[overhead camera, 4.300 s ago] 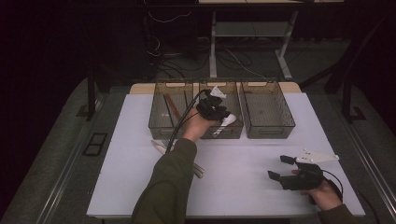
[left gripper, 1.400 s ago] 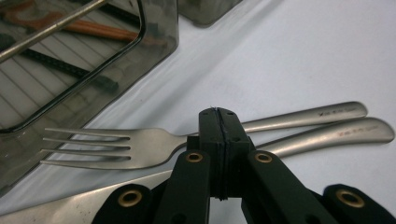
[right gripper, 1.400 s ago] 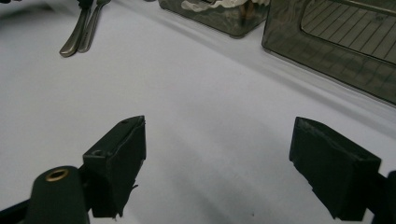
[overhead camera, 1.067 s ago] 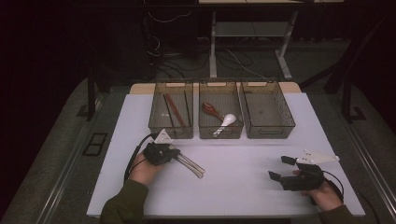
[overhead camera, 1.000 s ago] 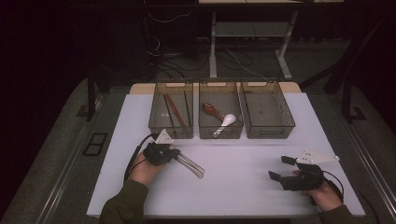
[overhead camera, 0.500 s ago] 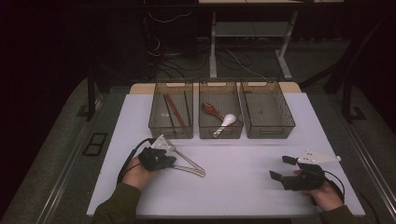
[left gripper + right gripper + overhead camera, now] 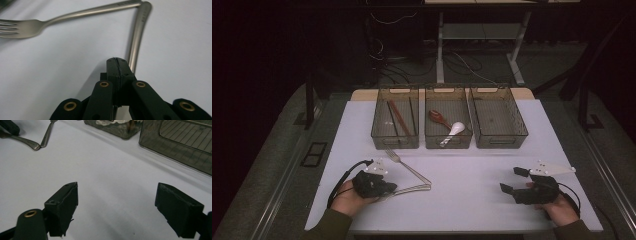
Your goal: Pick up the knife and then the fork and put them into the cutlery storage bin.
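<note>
Two metal utensils lie in a V on the white table [image 7: 472, 200]. The fork [image 7: 404, 165] [image 7: 25, 25] points its tines toward the bins. The second utensil [image 7: 412, 190] [image 7: 137, 37] meets the fork's handle end, and its other end runs under my left gripper [image 7: 392, 189] [image 7: 117, 62]. That gripper's jaws are pressed together over it, low at the table's near left. My right gripper [image 7: 510, 180] [image 7: 117, 205] rests at the near right, jaws wide apart with nothing between them.
Three clear bins stand in a row at the back. The left bin [image 7: 394, 145] holds chopsticks [image 7: 398, 117]. The middle bin [image 7: 448, 146] holds a red spoon [image 7: 437, 117] and a white spoon [image 7: 454, 130]. The right bin [image 7: 499, 145] [image 7: 180, 145] is bare.
My left hand has drawn back toward the near left edge. The second utensil's held end came with it, so the V has spread wider. The right gripper has stayed put.
</note>
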Available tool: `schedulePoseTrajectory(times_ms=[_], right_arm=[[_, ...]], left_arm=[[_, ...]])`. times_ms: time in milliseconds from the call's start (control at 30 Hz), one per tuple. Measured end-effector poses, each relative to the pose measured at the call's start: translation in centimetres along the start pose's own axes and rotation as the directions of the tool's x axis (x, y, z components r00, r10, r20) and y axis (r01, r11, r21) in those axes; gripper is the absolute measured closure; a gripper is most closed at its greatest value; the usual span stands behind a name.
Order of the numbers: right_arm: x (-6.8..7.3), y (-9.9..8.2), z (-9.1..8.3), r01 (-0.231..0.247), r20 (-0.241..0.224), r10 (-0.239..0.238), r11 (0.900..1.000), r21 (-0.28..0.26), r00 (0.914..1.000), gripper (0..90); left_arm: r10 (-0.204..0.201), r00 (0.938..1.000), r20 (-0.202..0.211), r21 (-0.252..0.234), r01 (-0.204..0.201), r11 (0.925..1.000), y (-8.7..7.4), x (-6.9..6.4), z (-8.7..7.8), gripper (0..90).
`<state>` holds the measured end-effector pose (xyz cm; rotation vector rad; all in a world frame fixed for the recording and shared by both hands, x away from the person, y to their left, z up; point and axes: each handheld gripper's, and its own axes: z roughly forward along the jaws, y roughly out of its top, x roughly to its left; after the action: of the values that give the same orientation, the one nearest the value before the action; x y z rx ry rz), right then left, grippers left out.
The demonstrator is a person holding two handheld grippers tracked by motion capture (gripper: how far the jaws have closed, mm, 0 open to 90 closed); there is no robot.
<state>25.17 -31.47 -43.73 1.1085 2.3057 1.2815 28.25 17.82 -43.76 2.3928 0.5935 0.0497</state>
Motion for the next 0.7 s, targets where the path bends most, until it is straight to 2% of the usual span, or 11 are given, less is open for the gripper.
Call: schedulePoseTrajectory(times_ms=[100, 233, 300, 400, 500, 700], right_arm=[[0.0, 0.0, 0.0, 0.002, 0.000, -0.002, 1.0000, 0.000, 1.0000, 18.1], [0.0, 0.0, 0.0, 0.006, -0.001, -0.006, 1.0000, 0.001, 1.0000, 18.0], [0.0, 0.0, 0.1, 0.007, -0.001, -0.007, 1.0000, 0.000, 1.0000, 18.0], [0.0, 0.0, 0.0, 0.003, -0.002, -0.003, 1.0000, 0.001, 1.0000, 18.0], [0.0, 0.0, 0.0, 0.002, -0.004, -0.002, 1.0000, -0.002, 1.0000, 18.0], [0.1, 0.1, 0.0, 0.001, -0.009, -0.001, 1.0000, -0.009, 1.0000, 18.0]], left_arm=[[-0.011, 0.9999, 0.010, -0.009, 0.011, 0.9999, -0.1, -0.4, -0.1, 89.1], [-0.008, 0.9997, 0.025, -0.090, 0.010, 0.9959, 0.6, -1.0, -0.3, 78.2], [0.025, 0.9995, 0.018, -0.087, -0.024, 0.9959, 1.0, -1.5, 0.1, 68.7], [0.052, 0.9986, 0.005, -0.053, -0.052, 0.9972, 1.1, -1.9, 0.9, 63.8], [0.062, 0.9981, 0.004, -0.045, -0.062, 0.9971, 1.0, -1.9, 1.5, 63.9], [0.097, 0.9950, -0.022, -0.054, -0.098, 0.9937, 0.7, -1.9, 1.5, 72.6]])
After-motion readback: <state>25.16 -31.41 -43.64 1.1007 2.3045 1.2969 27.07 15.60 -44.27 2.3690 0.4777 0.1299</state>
